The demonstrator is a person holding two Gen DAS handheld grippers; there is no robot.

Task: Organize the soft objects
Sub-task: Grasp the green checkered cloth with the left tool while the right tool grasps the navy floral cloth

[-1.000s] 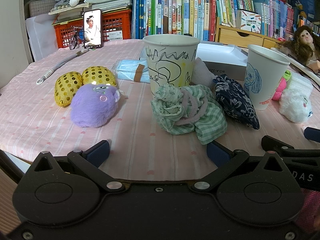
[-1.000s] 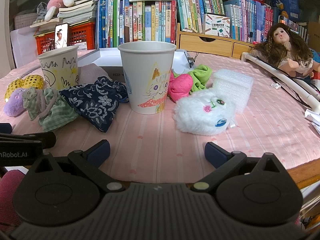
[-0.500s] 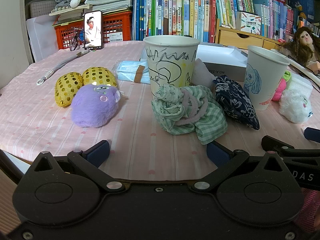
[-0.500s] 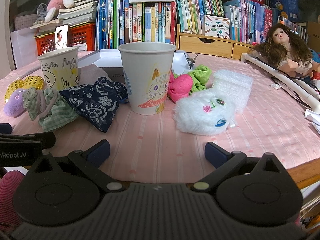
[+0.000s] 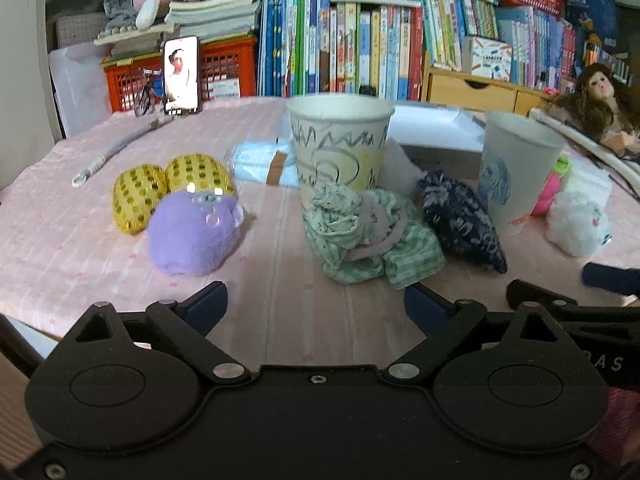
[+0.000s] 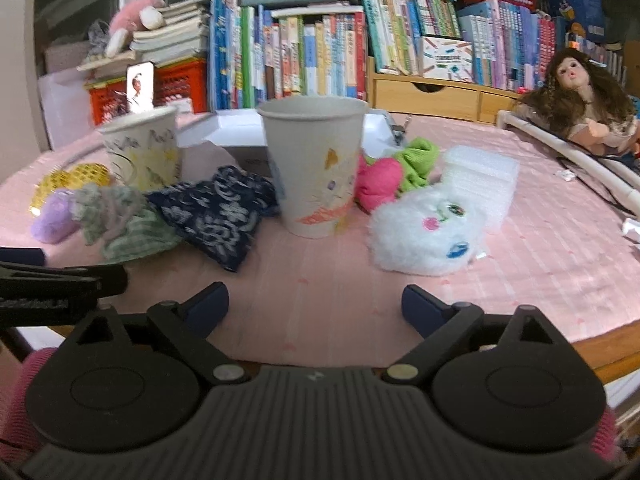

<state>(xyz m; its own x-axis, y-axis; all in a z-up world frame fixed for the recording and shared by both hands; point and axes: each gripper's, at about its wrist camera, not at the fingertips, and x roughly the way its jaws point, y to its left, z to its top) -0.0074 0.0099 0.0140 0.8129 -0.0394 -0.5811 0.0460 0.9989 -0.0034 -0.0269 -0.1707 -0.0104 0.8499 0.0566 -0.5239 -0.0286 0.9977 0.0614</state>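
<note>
Soft things lie on a pink tablecloth. In the left wrist view: a purple plush (image 5: 192,232), two gold sequin balls (image 5: 168,190), a green checked cloth bundle (image 5: 368,236), a dark blue floral pouch (image 5: 460,220). My left gripper (image 5: 316,308) is open and empty, just short of the green bundle. In the right wrist view: a white plush (image 6: 428,232), a pink ball (image 6: 378,186) and a green cloth (image 6: 418,160) lie right of a cat-drawn paper cup (image 6: 316,168). My right gripper (image 6: 316,308) is open and empty, short of that cup.
A scribbled paper cup (image 5: 340,144) stands behind the green bundle. A white box (image 5: 436,136), a mask pack (image 5: 260,162), a bubble-wrap stack (image 6: 480,172), a doll (image 6: 576,96) and bookshelves are farther back. The table's wooden edge (image 6: 616,344) is at lower right.
Both grippers have risen a little and moved slightly forward; the right wrist view is blurred by motion. No object has moved.
</note>
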